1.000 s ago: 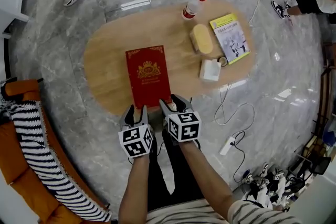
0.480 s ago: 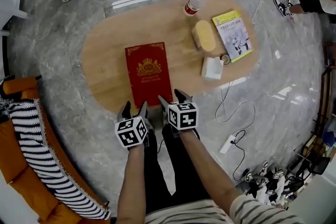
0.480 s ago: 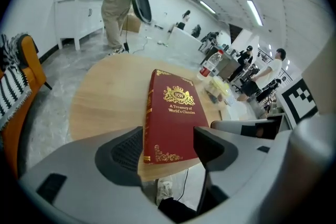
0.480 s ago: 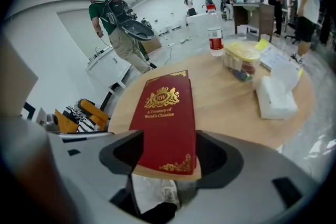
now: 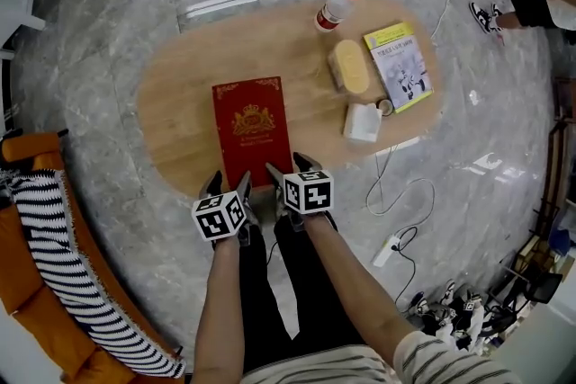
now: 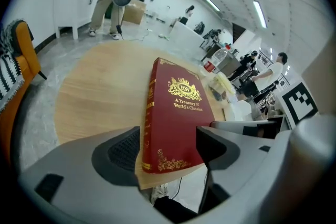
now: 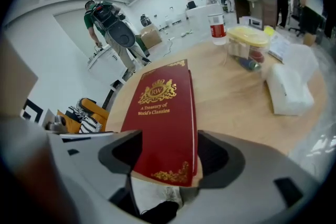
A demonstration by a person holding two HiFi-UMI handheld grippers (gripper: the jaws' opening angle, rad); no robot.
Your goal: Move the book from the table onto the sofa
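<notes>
A red hardback book [image 5: 252, 130] with gold print lies flat on the oval wooden table [image 5: 180, 94], its near end at the table's front edge. My left gripper [image 5: 229, 189] is at the book's near left corner and my right gripper [image 5: 288, 168] at its near right corner. Both have just been opening their jaws. In the left gripper view the book [image 6: 176, 113] reaches in between the wide jaws of the gripper [image 6: 168, 149], and the pads stand off it. In the right gripper view the book [image 7: 163, 113] likewise lies between the spread jaws of the gripper [image 7: 165, 157], untouched.
An orange sofa [image 5: 36, 283] with a striped blanket stands at the left. On the table's right side are a red-capped bottle [image 5: 333, 11], a yellow-lidded box [image 5: 347, 67], a yellow booklet [image 5: 396, 66] and a white pack [image 5: 362, 121]. A power strip [image 5: 389, 249] and cable lie on the floor.
Both grippers have sunk to the table's near edge and their jaws have spread wider. The book has not moved.
</notes>
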